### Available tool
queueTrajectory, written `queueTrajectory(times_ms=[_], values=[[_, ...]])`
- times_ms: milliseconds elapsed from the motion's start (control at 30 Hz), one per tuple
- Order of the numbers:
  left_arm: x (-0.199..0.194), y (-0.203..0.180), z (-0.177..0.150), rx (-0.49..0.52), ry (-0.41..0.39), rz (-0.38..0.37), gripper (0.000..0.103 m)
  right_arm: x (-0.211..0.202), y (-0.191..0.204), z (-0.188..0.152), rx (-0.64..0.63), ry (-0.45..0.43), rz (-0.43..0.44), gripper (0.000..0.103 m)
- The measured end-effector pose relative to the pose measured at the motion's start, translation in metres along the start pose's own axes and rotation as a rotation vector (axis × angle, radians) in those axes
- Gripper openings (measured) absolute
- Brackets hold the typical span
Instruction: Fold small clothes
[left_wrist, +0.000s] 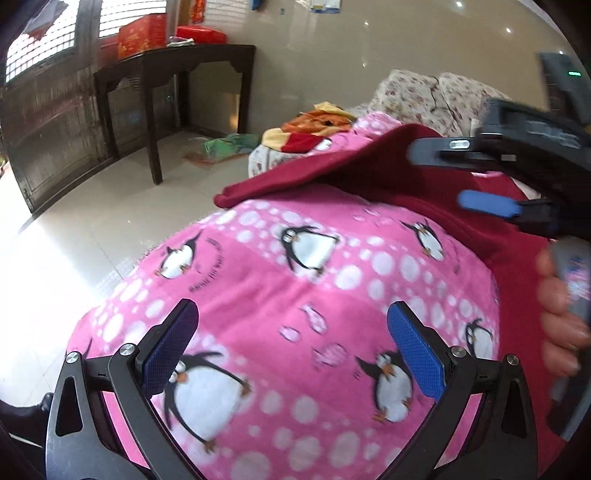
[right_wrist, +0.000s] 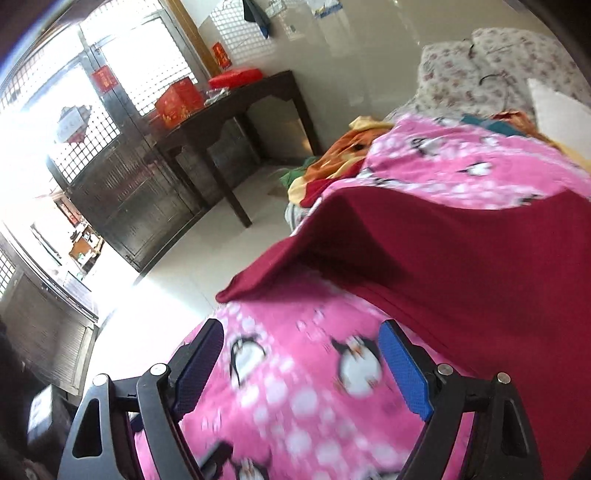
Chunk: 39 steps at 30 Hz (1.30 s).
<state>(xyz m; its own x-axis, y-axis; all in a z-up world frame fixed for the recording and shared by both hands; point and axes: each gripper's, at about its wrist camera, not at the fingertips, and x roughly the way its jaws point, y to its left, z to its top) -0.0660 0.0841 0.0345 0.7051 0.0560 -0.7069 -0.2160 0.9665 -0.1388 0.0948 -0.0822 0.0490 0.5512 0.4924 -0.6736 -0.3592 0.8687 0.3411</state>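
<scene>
Pink fleece printed with penguins fills the nearest ground: the blanket (left_wrist: 306, 302) spreads under both of our tools and drapes over the bed's edge toward the pale tiled floor (left_wrist: 122, 199). Our left gripper (left_wrist: 293, 345) hangs over it with its blue pads spread wide and nothing between them but the blanket below. Our right gripper (right_wrist: 301, 360) also stands wide apart over the pink fleece, empty, its right-hand pad (right_wrist: 404, 369) close to the hem of the garment; the view is too blurred to tell whether it touches.

In the left wrist view we see that same right gripper from the side, at the right edge, blurred, its fingers apart above the cloth, with our hand (left_wrist: 561, 306) wrapped around its handle just below.

The dark red garment (right_wrist: 461, 273) lies on the blanket beyond the grippers, to the right. Its near-left corner is raised and folded over, making a tented flap with shadow beneath, while the rest lies flat toward the right.

Farther on, an orange and yellow bundle of cloth (left_wrist: 314, 127) sits at the far edge of the blanket, and floral pillows (left_wrist: 436, 96) lie behind it. Green fabric (left_wrist: 229, 146) rests on the floor. A dark wooden table (left_wrist: 177, 85) stands against the wall, bearing red boxes (left_wrist: 144, 35).
</scene>
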Motion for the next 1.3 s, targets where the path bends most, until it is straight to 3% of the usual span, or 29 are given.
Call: queueTrajectory(times_ms=[233, 300, 333, 400, 433, 500, 633, 767, 833, 900, 933, 1000, 1033, 1067, 1167, 1300], values=[[0.017, 0.028, -0.008, -0.110, 0.042, -0.052, 0.102, 0.090, 0.006, 0.021, 0.013, 0.105, 0.050, 0.080], [0.019, 0.031, -0.008, -0.125, 0.037, -0.057, 0.102, 0.110, 0.003, 0.027, 0.046, 0.116, 0.062, 0.059], [0.021, 0.032, -0.008, -0.128, 0.037, -0.057, 0.102, 0.121, 0.002, 0.029, 0.062, 0.132, 0.069, 0.029], [0.025, 0.032, -0.008, -0.124, 0.040, -0.054, 0.102, 0.132, 0.001, 0.030, 0.075, 0.152, 0.056, 0.004], [0.025, 0.031, -0.009, -0.119, 0.037, -0.052, 0.102, 0.129, 0.001, 0.030, 0.077, 0.144, 0.051, 0.004], [0.024, 0.030, -0.010, -0.113, 0.029, -0.052, 0.102, 0.103, 0.003, 0.029, 0.073, 0.129, 0.129, 0.004], [0.022, 0.027, -0.009, -0.104, 0.022, -0.055, 0.102, 0.001, 0.002, 0.031, -0.041, 0.065, 0.176, 0.003], [0.014, 0.025, -0.009, -0.097, 0.012, -0.067, 0.102, -0.122, -0.021, 0.033, -0.198, -0.047, -0.020, 0.002], [0.008, 0.022, -0.008, -0.081, 0.002, -0.057, 0.102, -0.176, -0.042, 0.037, -0.208, -0.114, -0.144, 0.002], [0.002, 0.017, -0.010, -0.063, -0.006, -0.041, 0.102, -0.206, -0.064, 0.032, -0.177, -0.155, -0.211, 0.002], [0.001, 0.015, -0.010, -0.055, -0.010, -0.029, 0.102, -0.210, -0.070, 0.028, -0.161, -0.153, -0.189, 0.003], [0.006, 0.016, -0.009, -0.051, -0.010, -0.015, 0.102, -0.197, -0.075, 0.019, -0.124, -0.118, -0.066, 0.019], [0.008, 0.017, -0.010, -0.054, -0.004, -0.010, 0.102, -0.179, -0.072, 0.011, -0.097, -0.094, -0.015, 0.051], [0.011, 0.018, -0.010, -0.058, 0.001, -0.009, 0.102, -0.160, -0.068, 0.006, -0.073, -0.069, -0.001, 0.073], [0.013, 0.024, -0.013, -0.078, 0.004, -0.016, 0.102, -0.078, -0.049, -0.001, 0.024, 0.068, 0.110, 0.073], [0.015, 0.028, -0.016, -0.103, -0.005, -0.027, 0.102, 0.009, -0.008, -0.001, 0.063, 0.143, 0.175, 0.073]])
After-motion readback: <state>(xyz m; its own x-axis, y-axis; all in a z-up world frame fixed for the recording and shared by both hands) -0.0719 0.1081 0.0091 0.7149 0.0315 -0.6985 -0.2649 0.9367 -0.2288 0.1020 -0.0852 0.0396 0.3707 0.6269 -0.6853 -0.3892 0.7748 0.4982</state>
